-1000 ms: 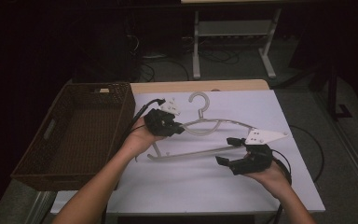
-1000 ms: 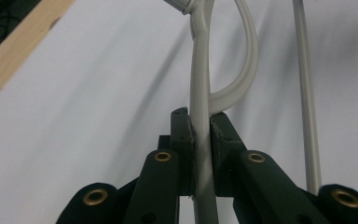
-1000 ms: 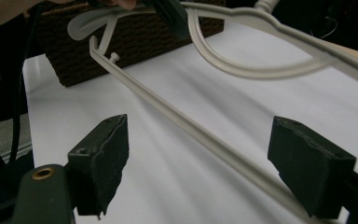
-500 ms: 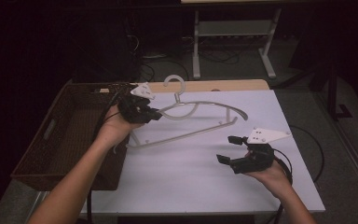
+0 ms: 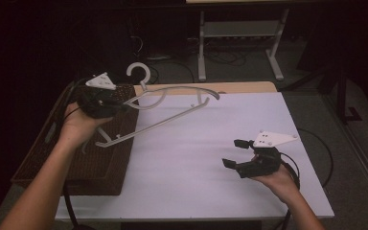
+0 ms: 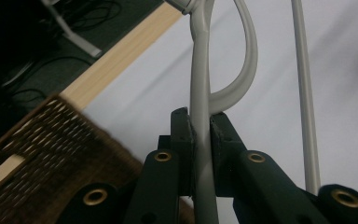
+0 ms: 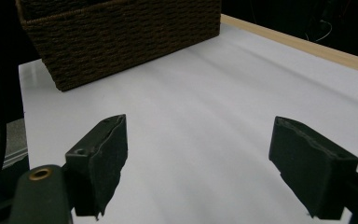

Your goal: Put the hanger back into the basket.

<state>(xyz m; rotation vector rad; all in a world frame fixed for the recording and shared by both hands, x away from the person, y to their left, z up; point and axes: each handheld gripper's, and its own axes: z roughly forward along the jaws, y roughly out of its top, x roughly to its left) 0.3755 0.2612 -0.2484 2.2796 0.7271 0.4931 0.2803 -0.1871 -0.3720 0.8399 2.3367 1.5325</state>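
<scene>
Basket (image 5: 76,158) left — hanger (image 5: 172,108) above

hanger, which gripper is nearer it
Left. The left gripper is shut on the hanger, holding it above the basket. The right gripper is open, apart from it over the table.

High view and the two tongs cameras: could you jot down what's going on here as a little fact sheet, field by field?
Left tongs: shut on the hanger, lifted over the basket
Hanger: pale plastic, tilted, held off the table
Grip point: jaws pinch one thin bar of the hanger near a curved piece
Right tongs: open, nothing between the jaws, above the table
Basket: dark woven, at the table's left edge
Table: white top
</scene>
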